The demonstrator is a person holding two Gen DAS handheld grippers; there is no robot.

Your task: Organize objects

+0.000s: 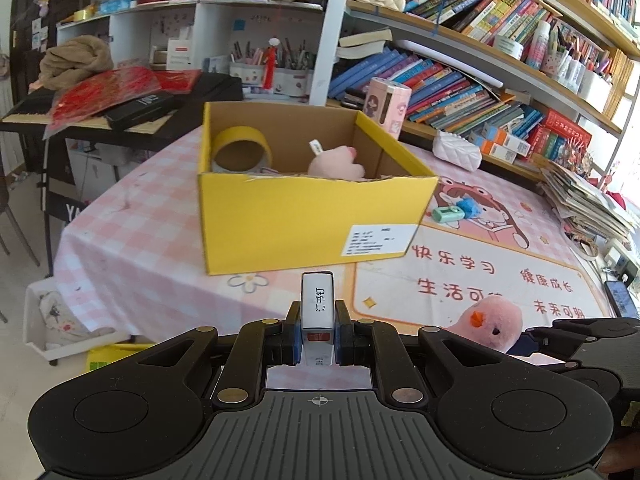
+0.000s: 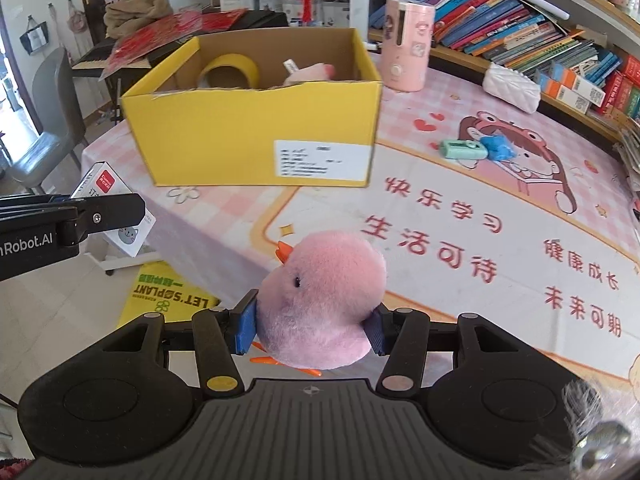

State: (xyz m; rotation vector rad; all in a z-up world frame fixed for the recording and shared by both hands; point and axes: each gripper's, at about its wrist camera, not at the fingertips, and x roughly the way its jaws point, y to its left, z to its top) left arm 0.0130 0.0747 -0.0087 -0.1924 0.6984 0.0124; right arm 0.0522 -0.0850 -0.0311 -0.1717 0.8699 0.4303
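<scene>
My left gripper (image 1: 317, 330) is shut on a small white staple box (image 1: 317, 300), held above the table's near edge in front of the yellow cardboard box (image 1: 304, 220). The staple box also shows in the right wrist view (image 2: 114, 210). My right gripper (image 2: 312, 330) is shut on a pink plush duck (image 2: 320, 300), held over the table's front edge; the duck shows at the right in the left wrist view (image 1: 490, 326). The yellow box (image 2: 248, 140) holds a yellow tape roll (image 1: 242, 152) and a pink plush toy (image 1: 336, 164).
A green stapler (image 2: 464, 149) and a blue object (image 2: 498, 147) lie on the pink mat right of the box. A pink canister (image 2: 406, 50) and a white quilted pouch (image 2: 512, 86) stand behind. Bookshelves line the right side. A keyboard stand (image 1: 120, 112) is at the far left.
</scene>
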